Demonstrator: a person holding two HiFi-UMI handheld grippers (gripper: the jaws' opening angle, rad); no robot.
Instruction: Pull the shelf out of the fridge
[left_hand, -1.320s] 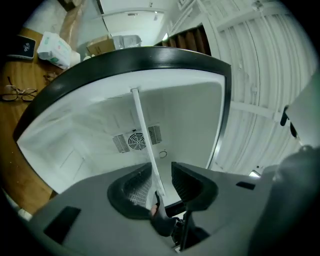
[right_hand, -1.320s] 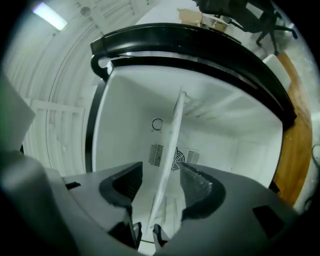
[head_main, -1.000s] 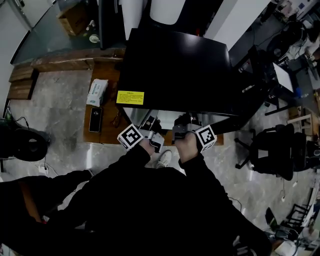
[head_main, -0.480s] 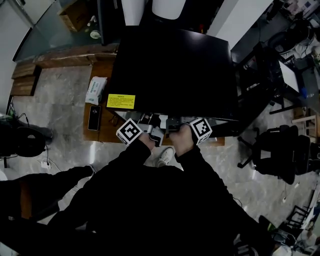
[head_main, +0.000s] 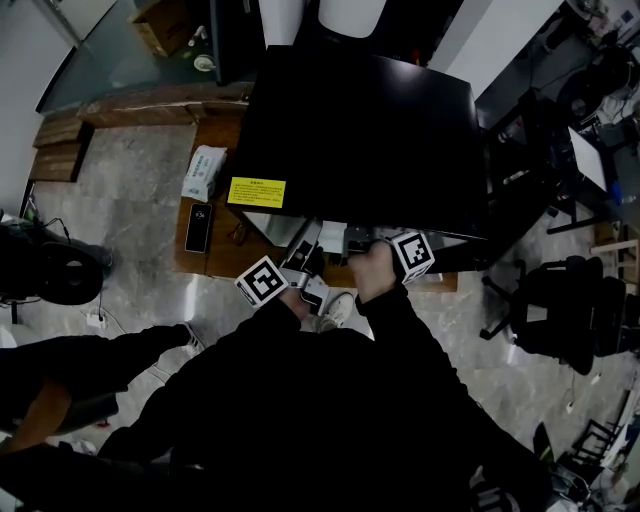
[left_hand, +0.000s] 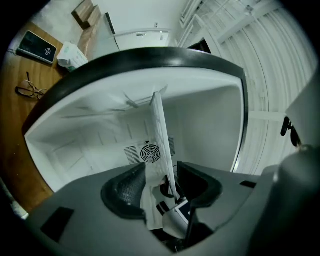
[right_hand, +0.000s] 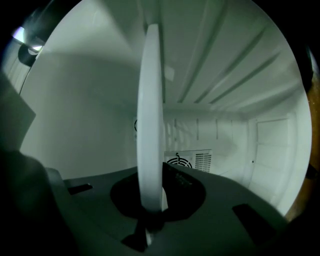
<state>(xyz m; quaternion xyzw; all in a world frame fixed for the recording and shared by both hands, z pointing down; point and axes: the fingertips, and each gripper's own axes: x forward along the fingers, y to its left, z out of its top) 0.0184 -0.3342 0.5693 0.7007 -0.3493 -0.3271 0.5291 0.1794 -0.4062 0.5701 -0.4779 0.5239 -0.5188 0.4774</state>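
Observation:
A black mini fridge (head_main: 370, 130) stands on a wooden table, its open front facing me. Its white shelf (right_hand: 150, 100) shows edge-on in both gripper views. My right gripper (right_hand: 150, 200) is inside the opening. Its jaws have just been closing and now clamp the shelf's front rim. My left gripper (left_hand: 161, 184) is just outside the fridge's black frame, and the shelf (left_hand: 159, 130) runs slanted between its pads, which press on it. From the head view, the left gripper (head_main: 303, 262) sits nearer me than the right gripper (head_main: 357, 242).
The wooden table (head_main: 205, 262) carries a phone (head_main: 198, 227), a tissue pack (head_main: 204, 172) and glasses (head_main: 237, 232) left of the fridge. A fan vent (left_hand: 150, 152) sits on the fridge's back wall. An office chair (head_main: 560, 310) stands at the right.
The left gripper went in toward the fridge opening, then drew back toward me. The right gripper stayed at the opening.

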